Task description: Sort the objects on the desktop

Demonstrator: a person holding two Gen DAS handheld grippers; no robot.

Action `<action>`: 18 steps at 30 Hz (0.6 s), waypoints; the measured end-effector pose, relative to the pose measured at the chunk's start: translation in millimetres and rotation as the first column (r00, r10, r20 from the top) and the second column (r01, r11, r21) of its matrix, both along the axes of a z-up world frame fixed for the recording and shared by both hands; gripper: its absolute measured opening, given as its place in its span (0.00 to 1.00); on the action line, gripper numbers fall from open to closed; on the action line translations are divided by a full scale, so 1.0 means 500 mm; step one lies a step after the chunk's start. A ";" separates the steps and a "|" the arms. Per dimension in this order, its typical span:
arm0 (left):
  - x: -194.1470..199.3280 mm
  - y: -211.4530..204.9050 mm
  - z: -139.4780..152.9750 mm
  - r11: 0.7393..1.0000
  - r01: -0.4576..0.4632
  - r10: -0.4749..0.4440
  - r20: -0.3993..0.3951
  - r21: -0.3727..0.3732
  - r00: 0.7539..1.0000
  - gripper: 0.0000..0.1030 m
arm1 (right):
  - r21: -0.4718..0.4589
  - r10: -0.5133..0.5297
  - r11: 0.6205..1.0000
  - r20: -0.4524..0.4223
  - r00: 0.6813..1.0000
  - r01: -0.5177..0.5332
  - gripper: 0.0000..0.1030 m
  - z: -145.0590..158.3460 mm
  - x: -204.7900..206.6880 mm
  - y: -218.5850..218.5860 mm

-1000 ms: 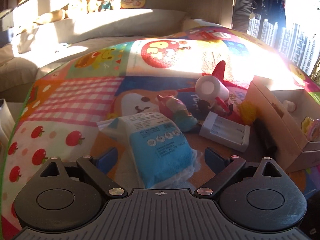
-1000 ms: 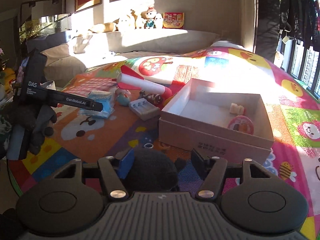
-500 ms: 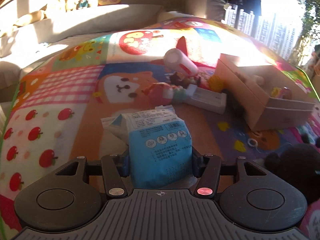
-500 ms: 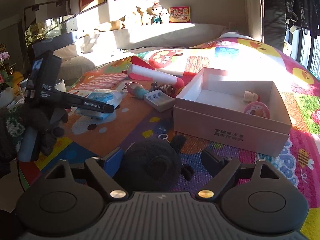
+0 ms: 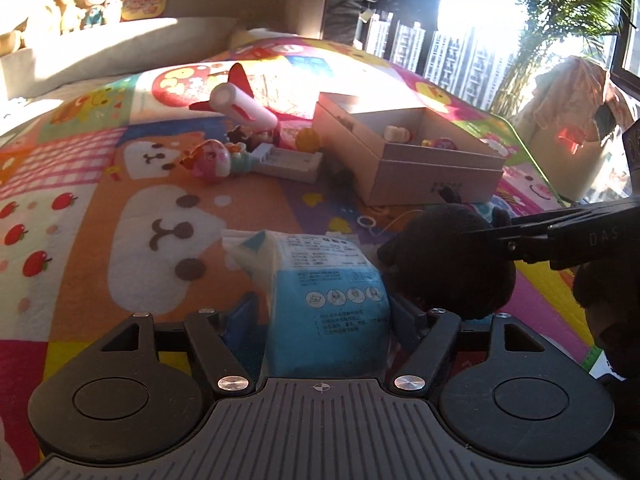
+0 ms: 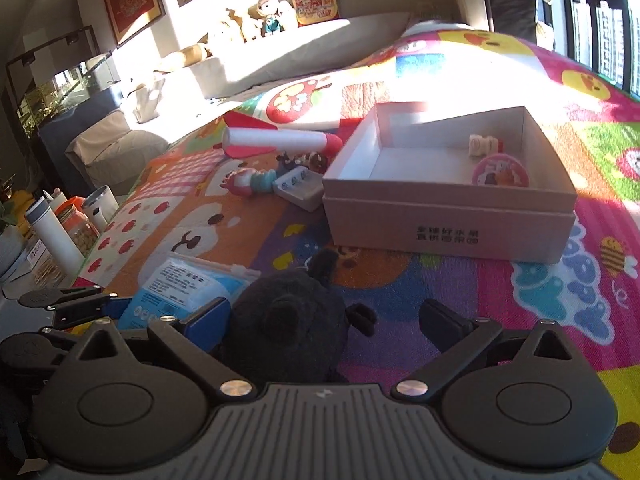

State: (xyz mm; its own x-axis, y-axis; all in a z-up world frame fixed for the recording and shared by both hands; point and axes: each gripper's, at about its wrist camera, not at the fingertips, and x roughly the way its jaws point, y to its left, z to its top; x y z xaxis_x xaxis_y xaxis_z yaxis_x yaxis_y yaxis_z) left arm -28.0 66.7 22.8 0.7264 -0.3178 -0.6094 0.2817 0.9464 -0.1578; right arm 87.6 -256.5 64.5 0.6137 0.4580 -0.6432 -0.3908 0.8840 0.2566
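Note:
My left gripper (image 5: 320, 312) is shut on a blue and white tissue pack (image 5: 324, 296) and holds it above the colourful play mat. The pack also shows in the right wrist view (image 6: 180, 284). My right gripper (image 6: 332, 316) is open, with a black plush toy (image 6: 288, 320) between its fingers, against the left one. The plush also shows in the left wrist view (image 5: 448, 256). An open cardboard box (image 6: 448, 216) holds a small white figure (image 6: 484, 145) and a pink round item (image 6: 500, 173).
A red and white foam rocket (image 6: 276, 140), a mermaid doll (image 6: 250, 182), a white battery case (image 6: 300, 188) and small dark figures (image 6: 304, 160) lie left of the box. Bottles and jars (image 6: 68, 224) stand off the mat's left edge. A small ring (image 5: 366, 222) lies on the mat.
My left gripper closed on the tissue pack and carried it right, beside the black plush. My right gripper opened wider around the plush and moved nearer the box.

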 end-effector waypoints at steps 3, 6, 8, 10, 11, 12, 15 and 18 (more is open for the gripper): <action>-0.002 0.012 0.003 1.000 -0.024 0.024 0.005 -0.012 1.000 0.87 | -0.005 0.059 0.998 0.000 0.998 -0.059 0.91 -0.004 -0.006 0.019; -0.005 0.021 0.006 0.999 -0.039 0.040 0.010 -0.022 0.999 0.91 | -0.011 0.117 0.993 -0.013 0.993 -0.117 0.82 -0.008 -0.011 0.038; -0.007 0.023 0.007 0.999 -0.042 0.043 0.012 -0.026 0.999 0.91 | -0.019 0.134 0.991 -0.039 0.990 -0.135 0.82 -0.018 -0.008 0.048; -0.007 0.022 0.007 0.999 -0.047 0.048 0.009 -0.027 0.999 0.92 | -0.009 0.139 0.990 -0.083 0.987 -0.140 0.76 -0.030 0.002 0.051; -0.007 0.022 0.007 0.998 -0.050 0.051 0.007 -0.027 0.999 0.92 | 0.007 0.148 0.989 -0.098 0.984 -0.148 0.68 -0.032 0.007 0.051; -0.007 0.022 0.008 0.998 -0.052 0.053 0.005 -0.028 0.999 0.92 | 0.013 0.147 0.989 -0.098 0.984 -0.147 0.64 -0.031 0.007 0.050; -0.011 0.023 0.010 0.998 -0.054 0.054 0.007 -0.029 0.999 0.93 | -0.070 0.082 0.994 -0.035 0.996 -0.084 0.63 -0.020 -0.002 0.040; -0.010 0.022 0.009 0.998 -0.048 0.048 -0.003 -0.036 0.999 0.94 | -0.109 0.026 0.994 -0.032 0.999 -0.029 0.63 -0.016 -0.004 -0.003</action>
